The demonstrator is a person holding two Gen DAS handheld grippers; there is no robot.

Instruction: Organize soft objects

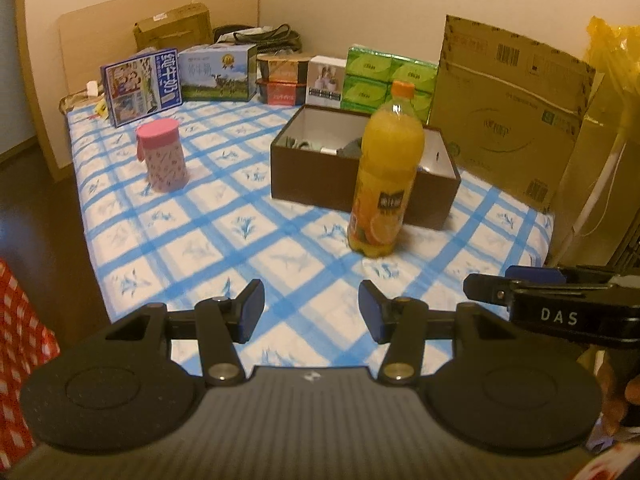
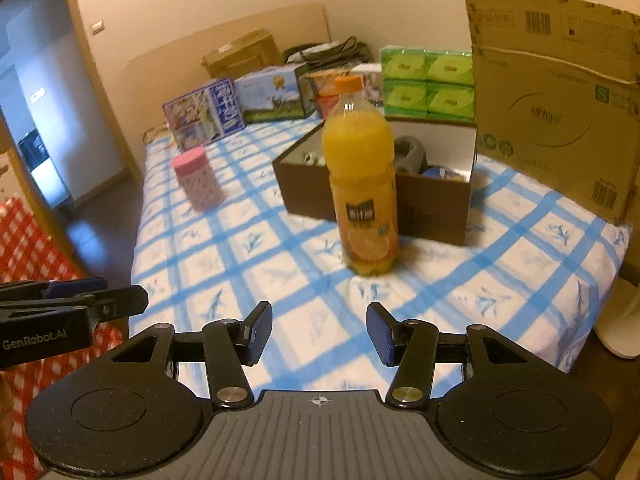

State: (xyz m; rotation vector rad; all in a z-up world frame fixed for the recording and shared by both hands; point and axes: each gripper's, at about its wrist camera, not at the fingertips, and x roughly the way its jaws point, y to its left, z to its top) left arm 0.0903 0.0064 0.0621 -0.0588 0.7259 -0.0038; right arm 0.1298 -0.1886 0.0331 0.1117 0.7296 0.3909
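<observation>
Risk here is mostly the orange juice bottle (image 1: 387,172), which stands upright on the soft checked bedsheet (image 1: 208,240), just in front of the near wall of the brown box (image 1: 344,184). Any reach toward the box from this side passes close to it, and on a mattress a light knock could tip it.

The left gripper (image 1: 311,310) is spread wide and holds nothing; the right gripper (image 2: 319,332) is also wide and empty. Both hover over the near end of the bed, well apart from the box.

The soft objects seem to lie already inside the box: a grey soft item (image 2: 412,154) shows above the rim, with something blue (image 2: 434,171) beside it, but what they are exactly I cannot tell.

The pink lidded cup (image 1: 162,156) stands to the left, apart from the box, and is less in the way.

A second danger, in my judgement, is pressing the mattress near the bottle, which could make it lean.
</observation>
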